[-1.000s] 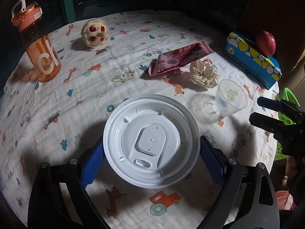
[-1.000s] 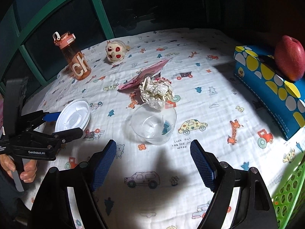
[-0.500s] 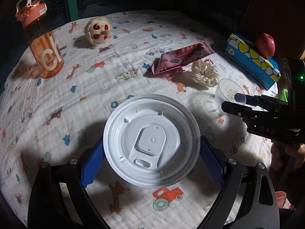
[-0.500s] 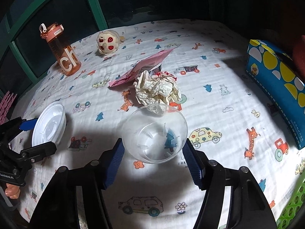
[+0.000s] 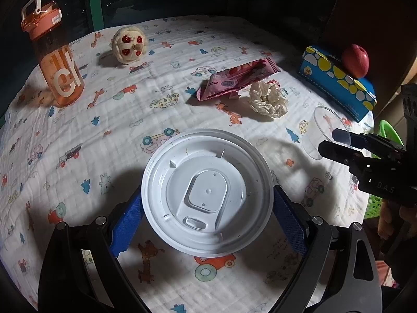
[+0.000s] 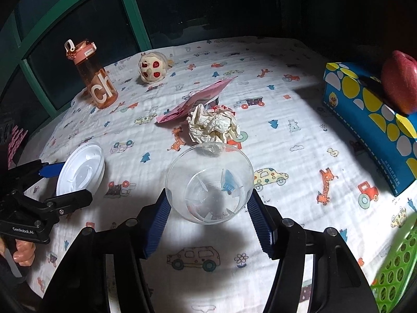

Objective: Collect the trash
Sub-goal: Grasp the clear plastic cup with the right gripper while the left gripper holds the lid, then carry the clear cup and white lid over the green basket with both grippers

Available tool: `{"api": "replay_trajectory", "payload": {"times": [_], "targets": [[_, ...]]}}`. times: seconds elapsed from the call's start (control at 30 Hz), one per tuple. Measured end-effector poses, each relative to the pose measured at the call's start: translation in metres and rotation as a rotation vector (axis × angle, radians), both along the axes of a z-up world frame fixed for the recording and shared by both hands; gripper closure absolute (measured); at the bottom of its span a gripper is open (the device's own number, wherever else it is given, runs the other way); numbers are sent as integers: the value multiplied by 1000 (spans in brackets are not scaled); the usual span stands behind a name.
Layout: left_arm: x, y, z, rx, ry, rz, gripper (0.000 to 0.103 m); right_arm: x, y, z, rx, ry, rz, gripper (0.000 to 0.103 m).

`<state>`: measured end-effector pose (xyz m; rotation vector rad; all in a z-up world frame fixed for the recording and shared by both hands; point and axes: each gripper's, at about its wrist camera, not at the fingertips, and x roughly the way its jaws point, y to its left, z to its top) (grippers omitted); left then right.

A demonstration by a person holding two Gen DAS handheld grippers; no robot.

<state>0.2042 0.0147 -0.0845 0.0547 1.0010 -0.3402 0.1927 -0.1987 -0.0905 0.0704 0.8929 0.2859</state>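
The clear plastic cup [image 6: 209, 182] is sitting upright on the printed cloth [image 6: 286, 140], directly btwn the right gripper [image 6: 208, 208] pads, which are hugging its walls w/ no visible gap. Jaws have just been closing in on it, so it's reading as gripped, prob ready to lift. Cup mouth is facing up, long axis vertical. The cup is see-through, w/ nothing visibly in it.

Left gripper [image 5: 207, 214] is clamping the white plastic lid [image 5: 207, 191] edge to edge across its full width, so jaws are standing wide but loaded. The lid is showing its moulded recess and sip slot.

Crumpled paper ball [image 6: 212, 125] is lying just beyond the cup, nearer the right hand; pink snack wrapper [image 6: 195, 101] is touching it at the far side. Green basket [image 6: 393, 268] is peeking in at right, likely the drop spot.
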Motion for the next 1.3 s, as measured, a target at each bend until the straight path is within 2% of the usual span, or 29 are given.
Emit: {"api": "replay_trajectory", "payload": {"times": [0.4, 0.77, 1.3], "targets": [[-24, -41, 26, -17, -47, -70, 12, -58, -39, 33, 6, -63, -51, 45], [-45, -95, 46, -35, -77, -163, 12, -110, -104, 55, 12, -106, -170, 45], [-61, -184, 60, -59, -85, -308, 12, -173, -222, 54, -38, -94, -418, 45]]}}
